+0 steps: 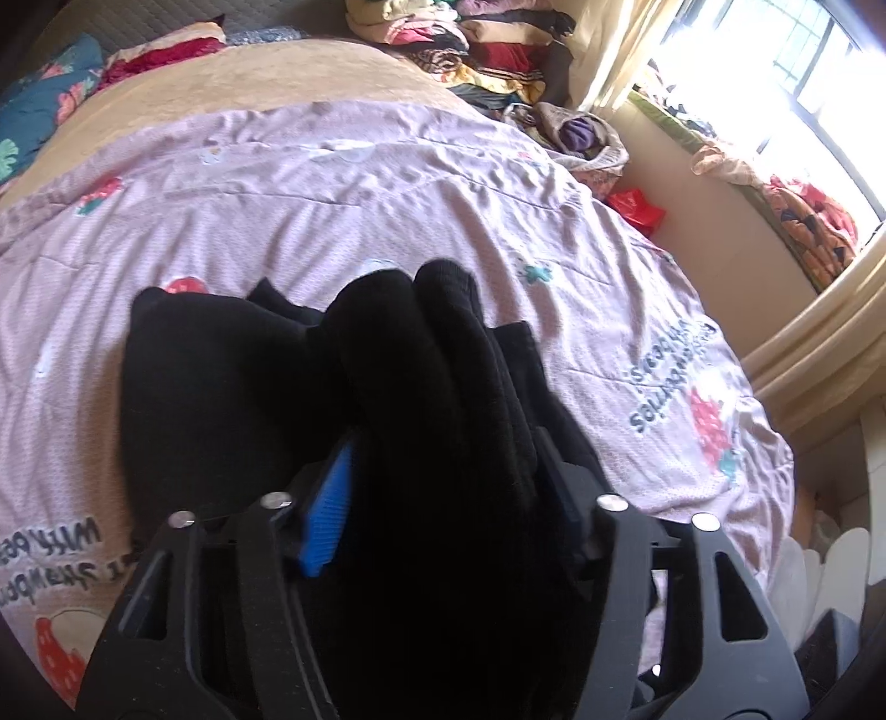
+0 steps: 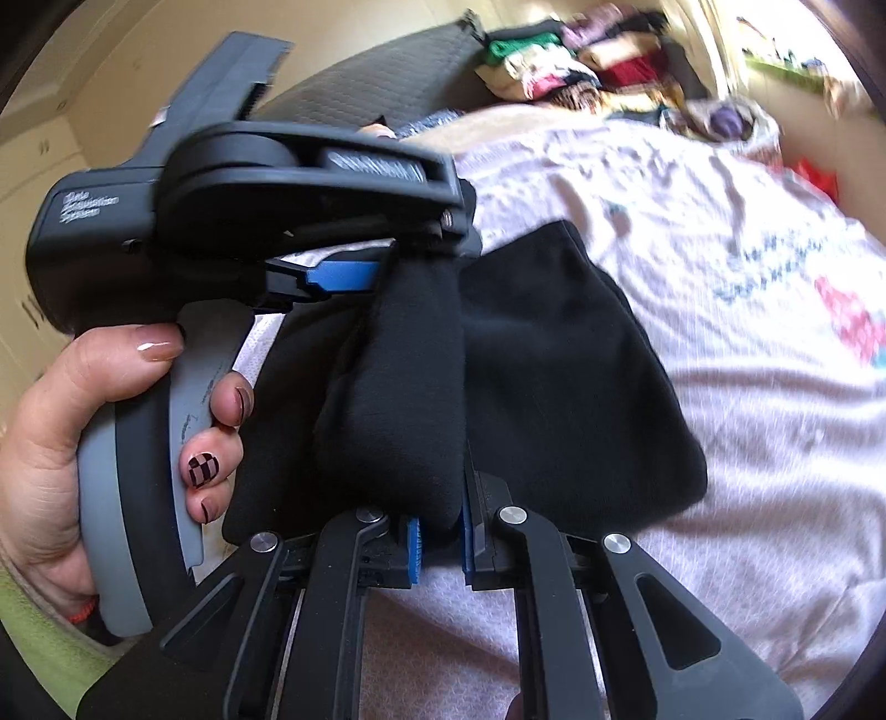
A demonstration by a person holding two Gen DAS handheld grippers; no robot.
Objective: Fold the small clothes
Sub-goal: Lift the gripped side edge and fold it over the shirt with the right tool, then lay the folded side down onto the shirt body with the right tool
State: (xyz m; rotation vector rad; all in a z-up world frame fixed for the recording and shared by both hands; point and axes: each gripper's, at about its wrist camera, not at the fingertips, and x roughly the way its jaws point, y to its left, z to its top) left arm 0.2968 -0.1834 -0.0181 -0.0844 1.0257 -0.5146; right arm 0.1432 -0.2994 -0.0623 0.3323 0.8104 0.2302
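A black garment [image 1: 232, 376] lies bunched on the pink strawberry-print bedspread [image 1: 332, 183]. My left gripper [image 1: 443, 459] is shut on a thick fold of it; the cloth covers the fingertips and only a blue pad [image 1: 326, 515] shows. In the right wrist view the garment [image 2: 554, 360] stretches between both grippers. My right gripper [image 2: 440, 537] is shut on a bunched end of the cloth just above the bed. The left gripper [image 2: 387, 260], held in a hand, grips the other end at upper left.
A pile of folded clothes and blankets [image 1: 476, 39] sits at the far end of the bed. A red bag [image 1: 637, 205] lies beside the bed near the window ledge [image 1: 736, 166]. A blue floral pillow [image 1: 39, 105] is at far left.
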